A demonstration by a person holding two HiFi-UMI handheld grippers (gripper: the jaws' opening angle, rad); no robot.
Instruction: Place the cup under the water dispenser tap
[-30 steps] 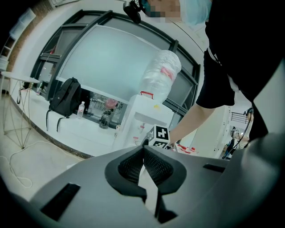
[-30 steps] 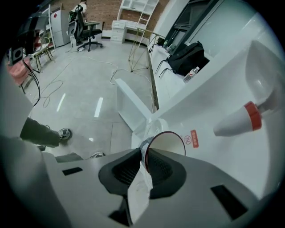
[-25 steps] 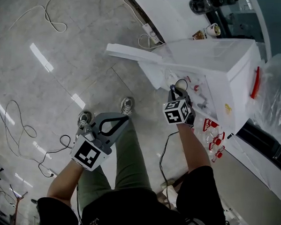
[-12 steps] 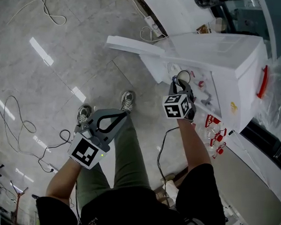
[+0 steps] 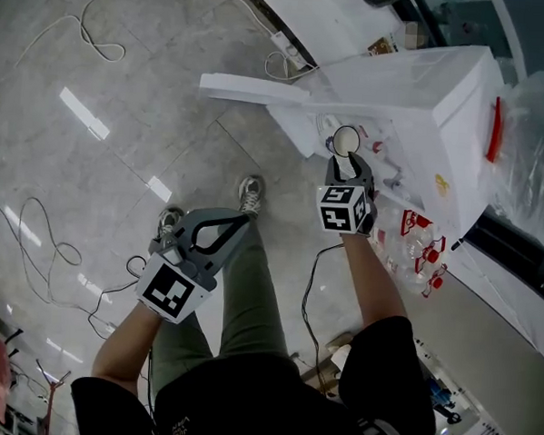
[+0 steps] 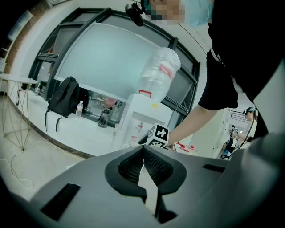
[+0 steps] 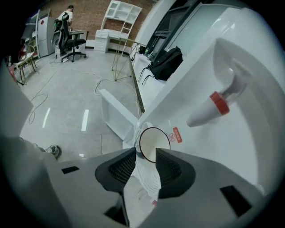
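We see that the right gripper (image 7: 145, 153) is no longer closed on the cup (image 7: 154, 144). A moment ago its jaws were tight around the cup, and now they are opening. The cup is between the tips, but the pads do not seem to press on it. In the head view the gripper has also come a little away from the cup. We think this means the release is happening and the placing is almost finished. The cup stands upright on the drip tray (image 7: 136, 135) of the water dispenser (image 5: 442, 94), below the red tap (image 7: 213, 103). We cannot tell if it is exactly under the spout. Inside, the cup is pale and empty, and no water is visible. The big bottle (image 6: 158, 71) on top of the dispenser is wrapped in plastic, so its content is not clear to us. The left gripper (image 5: 218, 232) is held low and apart, jaws together, with nothing in them.
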